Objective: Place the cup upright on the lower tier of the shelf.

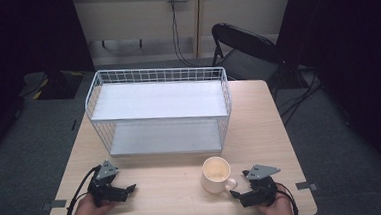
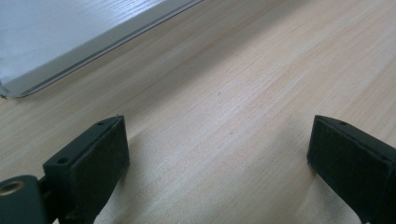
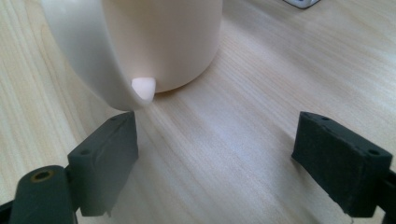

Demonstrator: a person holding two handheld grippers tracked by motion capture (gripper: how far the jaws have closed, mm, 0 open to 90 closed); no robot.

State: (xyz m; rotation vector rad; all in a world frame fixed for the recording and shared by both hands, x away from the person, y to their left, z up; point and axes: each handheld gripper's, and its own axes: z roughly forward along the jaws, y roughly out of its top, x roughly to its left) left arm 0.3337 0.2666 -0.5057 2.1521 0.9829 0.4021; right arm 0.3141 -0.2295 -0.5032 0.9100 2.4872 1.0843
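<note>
A: The mug (image 1: 215, 174) stood on the surface (image 1: 168, 189) before the rack (image 1: 158, 109), just left of the right gripper (image 1: 238, 196), whose fingers (image 3: 105, 161) were spread wide and empty.

B: For a clean grasp, the handle (image 3: 88, 56) probably needed centring between them; it sat just beyond the left pad.

A: That offset showed in the right gripper view. The high view added the left gripper (image 1: 131, 187), also spread and idle, well apart from the mug.

High view: overhead, facing forward and down across the whole desk (image 1: 173, 188). Gripper views: close, low over that same desk; the right one faces the mug (image 3: 154, 42).
</note>
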